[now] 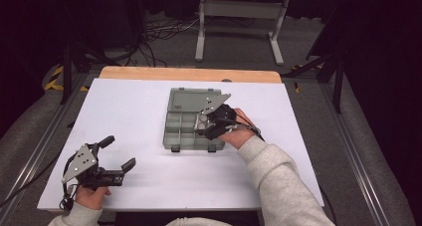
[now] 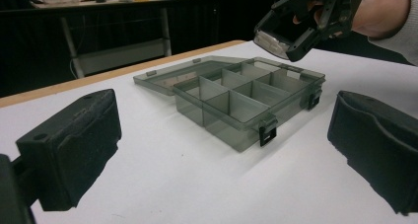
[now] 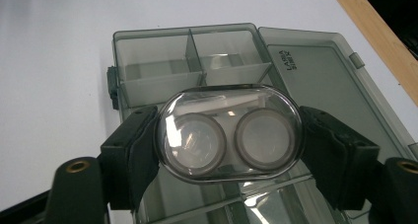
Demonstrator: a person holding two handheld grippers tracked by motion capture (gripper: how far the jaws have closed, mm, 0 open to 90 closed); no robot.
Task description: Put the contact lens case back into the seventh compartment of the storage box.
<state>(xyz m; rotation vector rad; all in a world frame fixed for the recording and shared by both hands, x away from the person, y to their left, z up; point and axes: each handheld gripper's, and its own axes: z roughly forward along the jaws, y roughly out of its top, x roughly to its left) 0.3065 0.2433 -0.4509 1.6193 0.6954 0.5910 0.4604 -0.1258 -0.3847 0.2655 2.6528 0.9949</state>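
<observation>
Right gripper view is showing the right gripper (image 3: 229, 150) clamping a clear oval plastic case with 2 round wells (image 3: 230, 132) between its pads, hovering over the open grey translucent compartment box (image 3: 148, 51) near the table's middle. Placing seems to be underway: the case is not yet lying in a compartment. Near left, the left gripper (image 1: 118, 155) is idling with jaws spread wide, grasping nothing.

Clear oval 2-well case (image 3: 230, 133) above open grey organizer box (image 3: 192, 56).
</observation>
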